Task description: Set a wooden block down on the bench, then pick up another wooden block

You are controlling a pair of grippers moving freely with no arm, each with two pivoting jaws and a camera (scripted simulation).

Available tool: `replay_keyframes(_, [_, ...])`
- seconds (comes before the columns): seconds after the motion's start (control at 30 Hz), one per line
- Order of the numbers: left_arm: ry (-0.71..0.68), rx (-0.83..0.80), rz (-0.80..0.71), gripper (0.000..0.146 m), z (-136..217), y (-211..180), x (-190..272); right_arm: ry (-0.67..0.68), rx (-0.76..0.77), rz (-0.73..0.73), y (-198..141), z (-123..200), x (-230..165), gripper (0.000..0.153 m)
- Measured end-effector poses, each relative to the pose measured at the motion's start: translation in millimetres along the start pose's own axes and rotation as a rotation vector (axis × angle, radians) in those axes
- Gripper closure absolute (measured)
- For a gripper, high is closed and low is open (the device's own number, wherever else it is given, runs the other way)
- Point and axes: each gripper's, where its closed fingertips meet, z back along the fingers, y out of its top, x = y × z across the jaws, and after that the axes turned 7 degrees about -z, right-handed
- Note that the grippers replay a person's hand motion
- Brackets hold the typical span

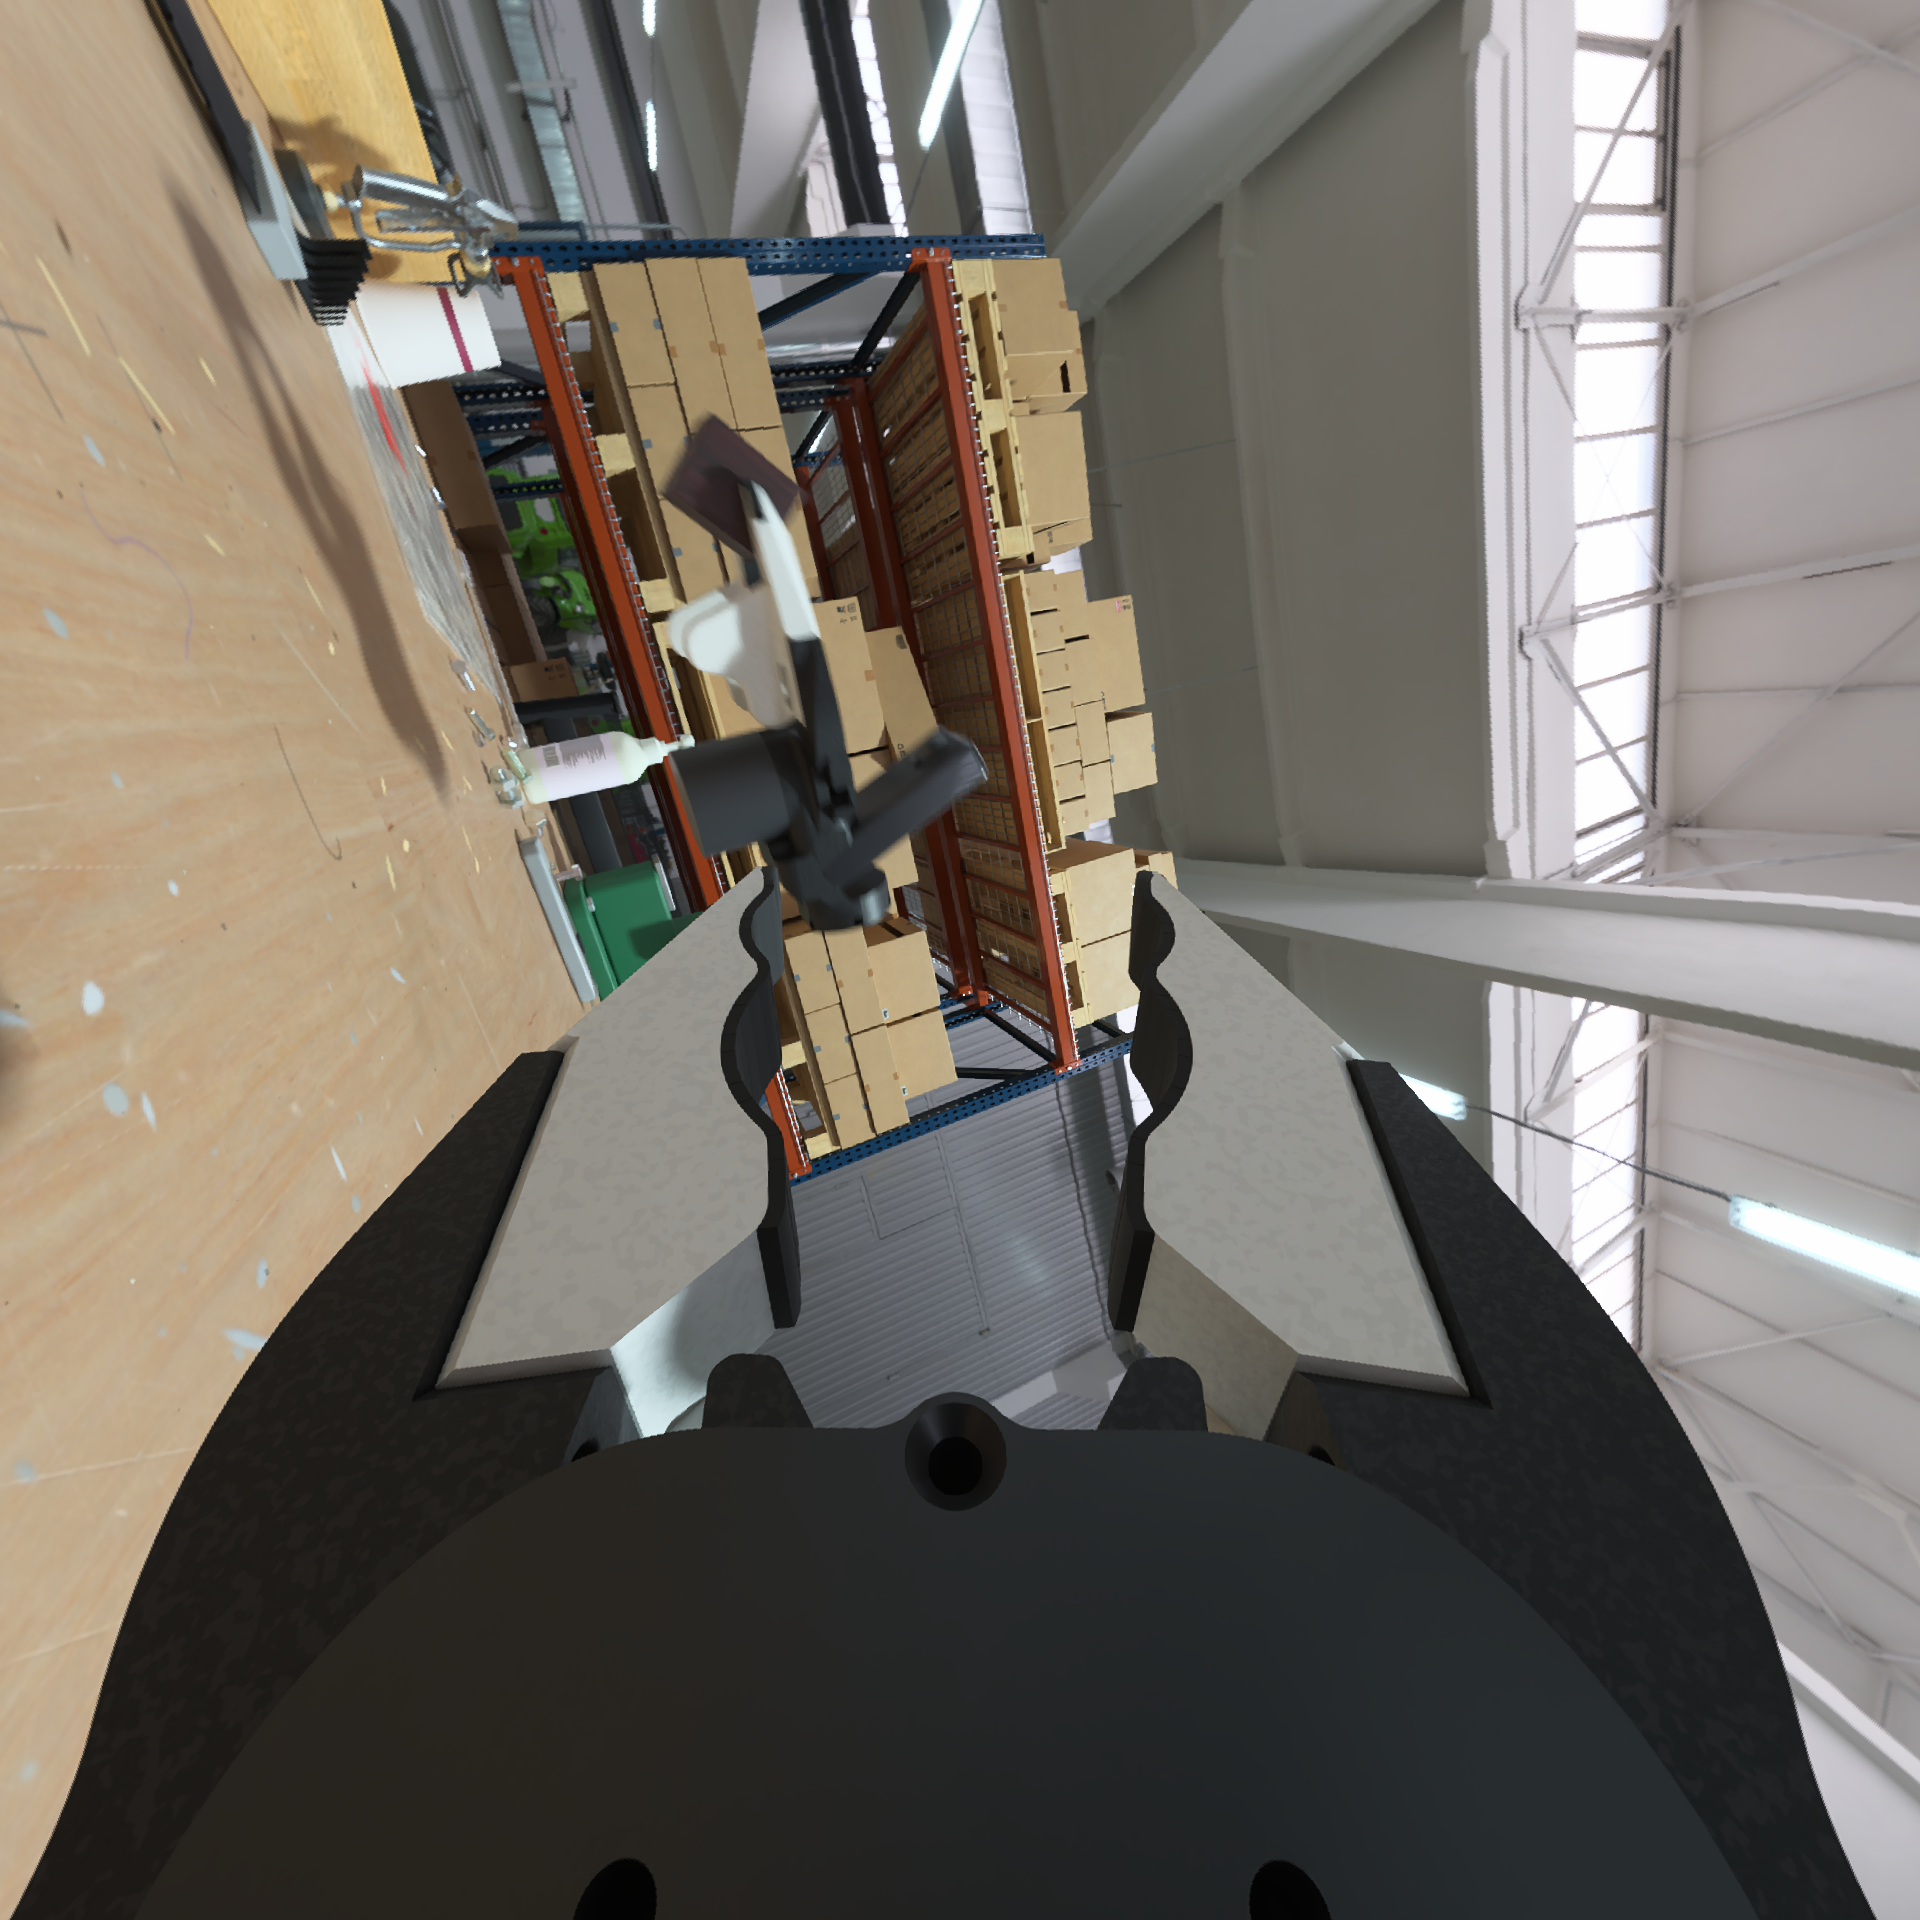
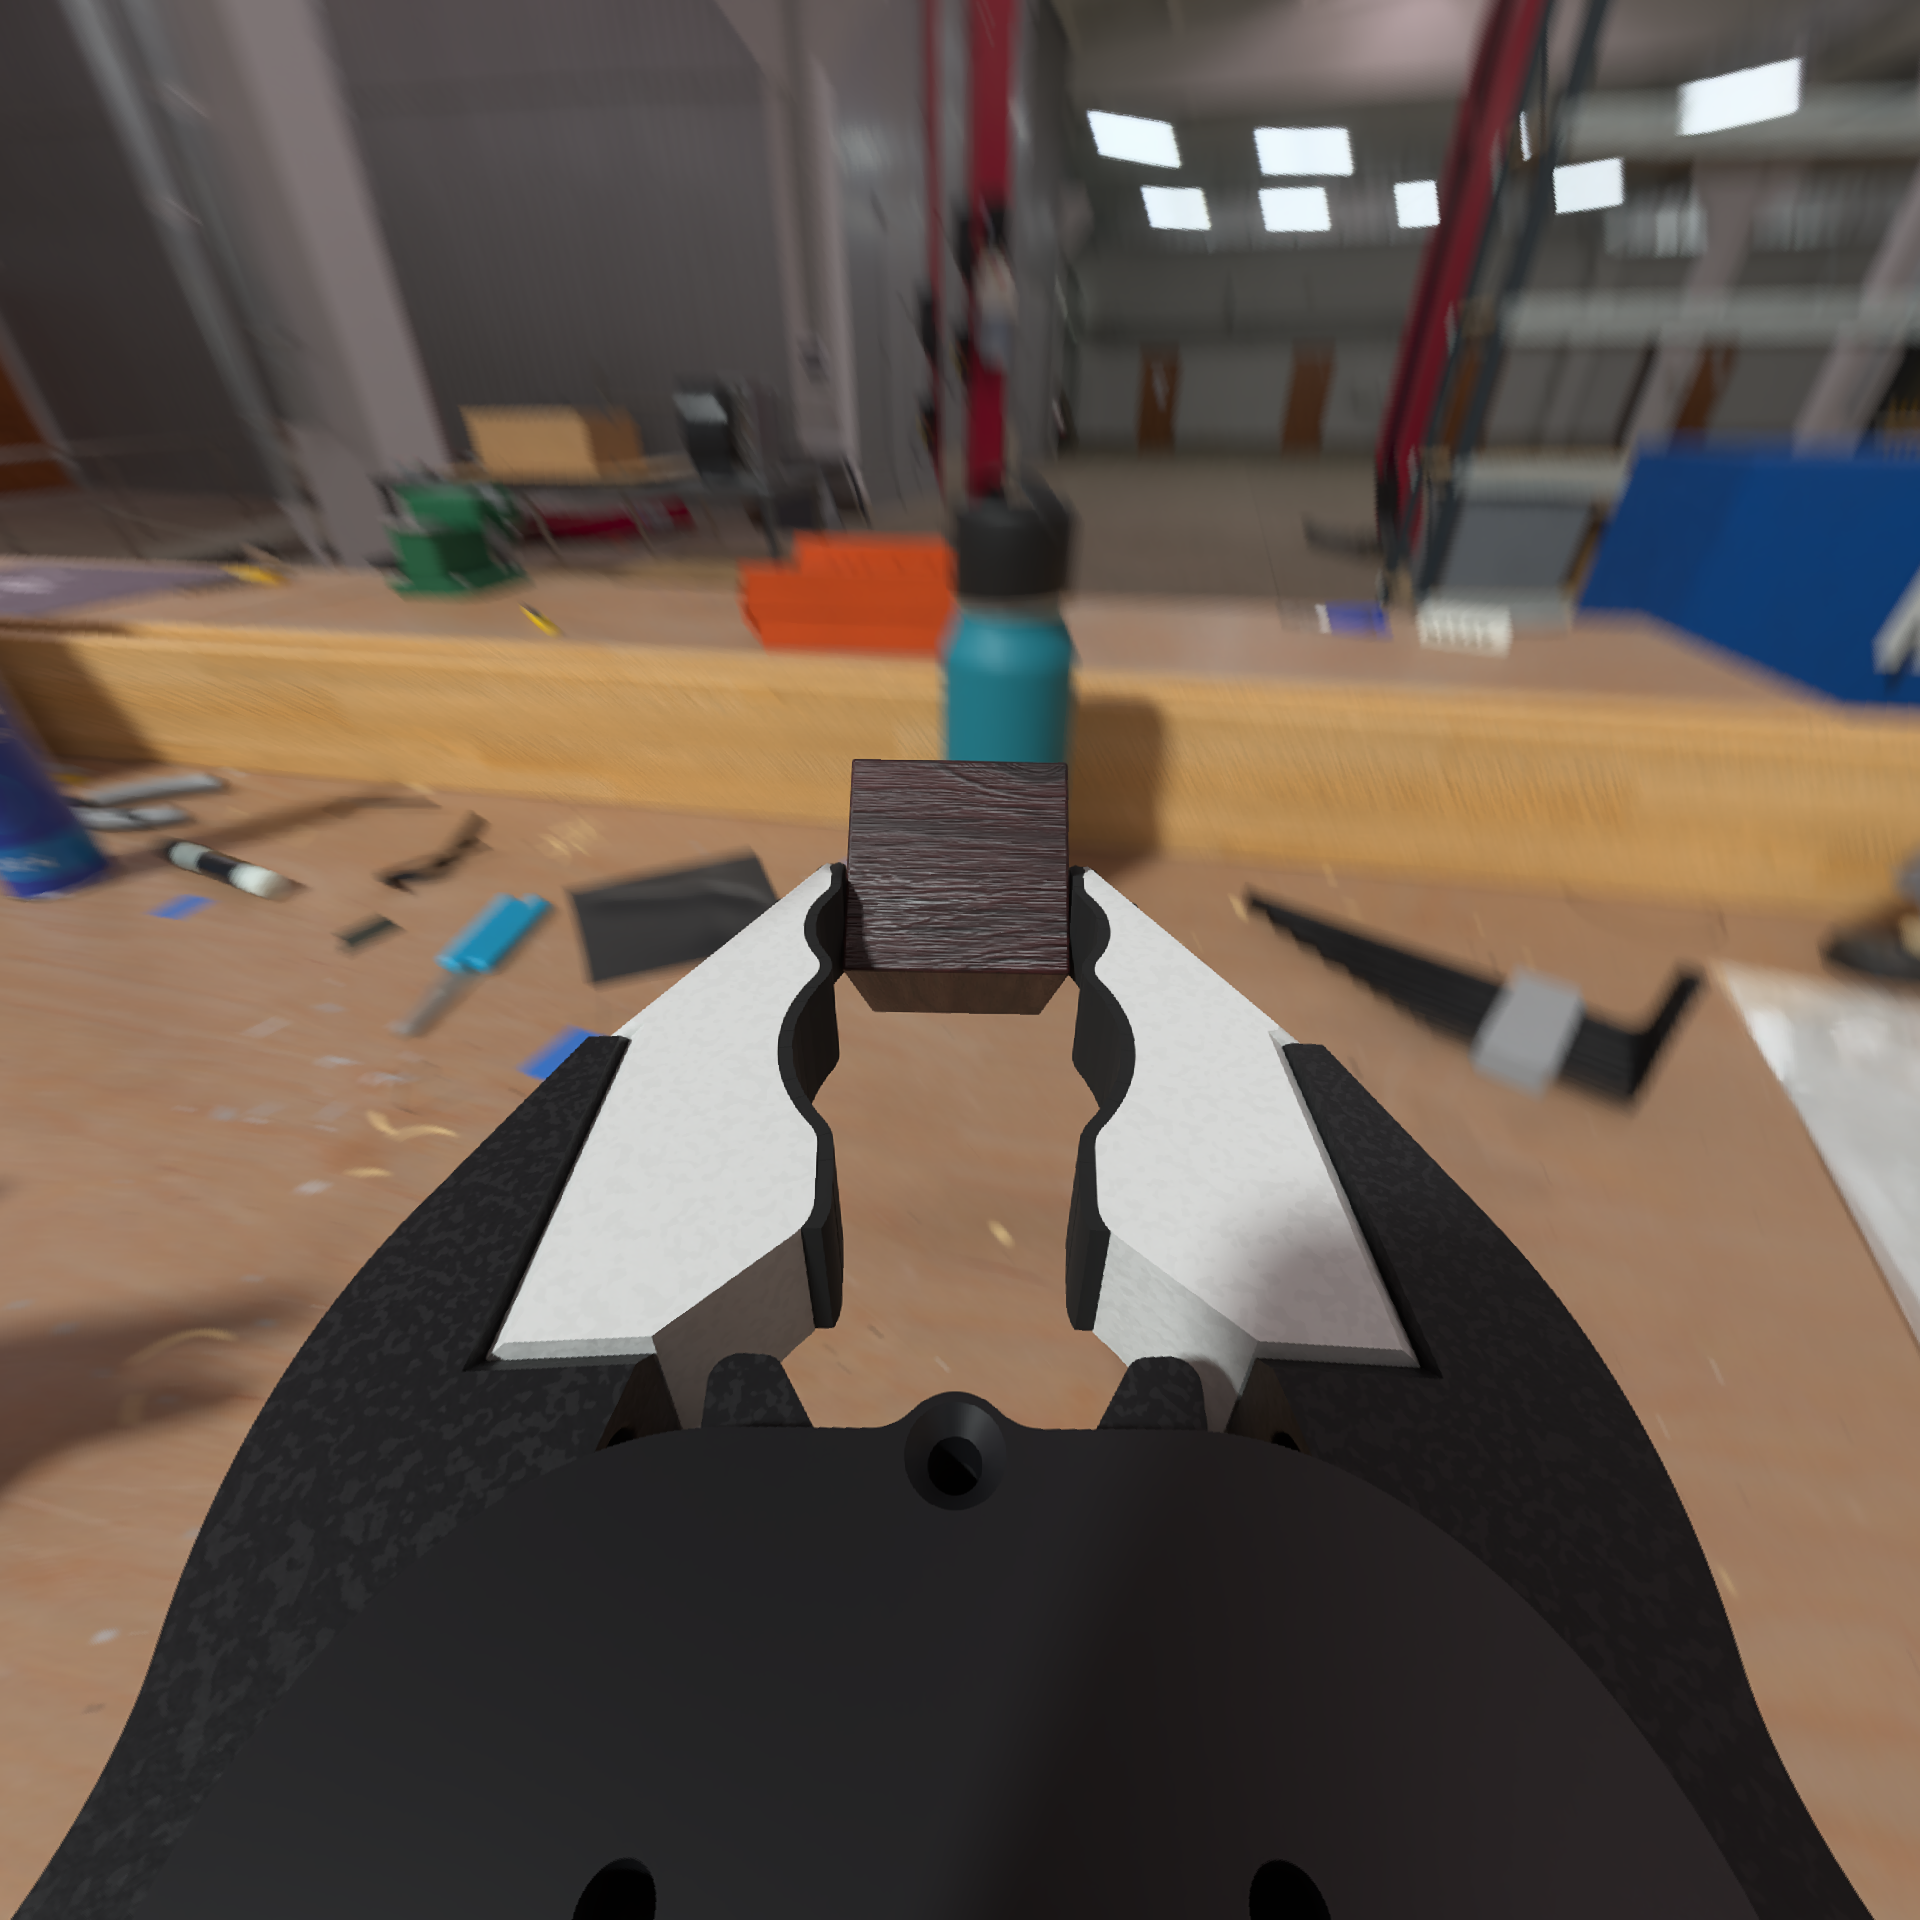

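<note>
Teal bottle point(image 2: 1006, 675), black handsaw point(image 2: 1455, 987)

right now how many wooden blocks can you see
1: a dark wooden block clamped between the right gripper fingertips, above the bench. A second block may be out of view.

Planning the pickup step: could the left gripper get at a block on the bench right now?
Probably not as it stands. The left gripper is open and empty, but it points along the bench toward shelving, and the only wooden block in sight is clamped in the right gripper.
</note>
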Motion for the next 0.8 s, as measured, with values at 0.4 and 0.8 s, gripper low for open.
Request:
replay_keyframes(0.4, [0.05,-0.025,0.003,0.079,0,-5,-13,-0.338,-0.685,-0.124,-134,-37,126,0.111])
replay_keyframes(0.8, [0.181,-0.29,-0.184,0.08,0,-36,-34,-0.256,-0.518,-0.152,-84,-36,105,0.078])
